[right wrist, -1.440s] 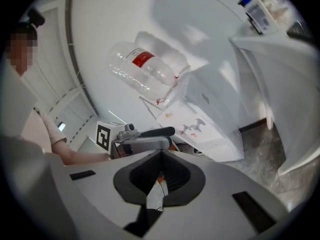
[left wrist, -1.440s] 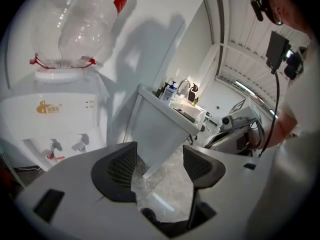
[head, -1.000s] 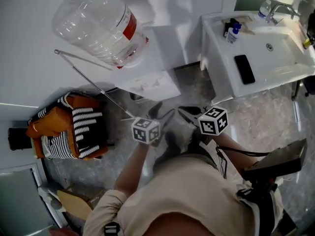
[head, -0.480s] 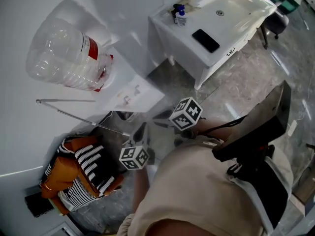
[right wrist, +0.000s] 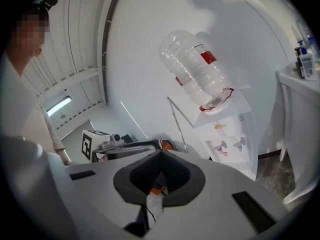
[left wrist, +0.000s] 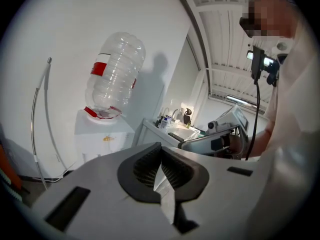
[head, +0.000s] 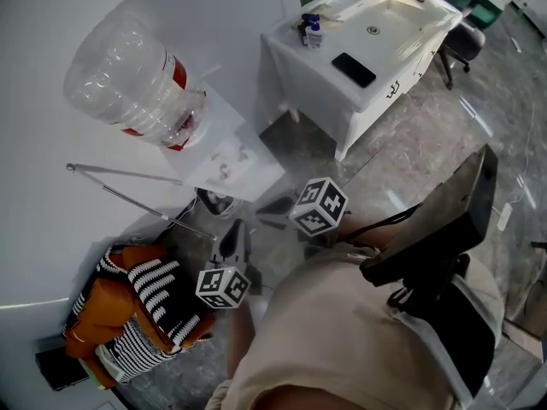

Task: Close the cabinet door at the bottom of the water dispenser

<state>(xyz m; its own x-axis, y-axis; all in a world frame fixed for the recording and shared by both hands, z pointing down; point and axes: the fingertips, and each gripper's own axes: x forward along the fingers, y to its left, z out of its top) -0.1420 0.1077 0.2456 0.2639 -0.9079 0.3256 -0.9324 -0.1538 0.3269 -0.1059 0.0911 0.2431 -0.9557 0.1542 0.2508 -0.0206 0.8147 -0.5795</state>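
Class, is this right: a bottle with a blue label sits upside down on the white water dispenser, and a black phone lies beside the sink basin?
No. The head view shows a red label on the bottle, not blue. The water dispenser, black phone and sink basin are as stated.

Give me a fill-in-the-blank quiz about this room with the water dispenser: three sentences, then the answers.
The upturned bottle on the water dispenser carries a ___ label.
On the sink counter lies a black ___.
The orange bag on the floor has black-and-white ___.
Missing words: red; phone; stripes.
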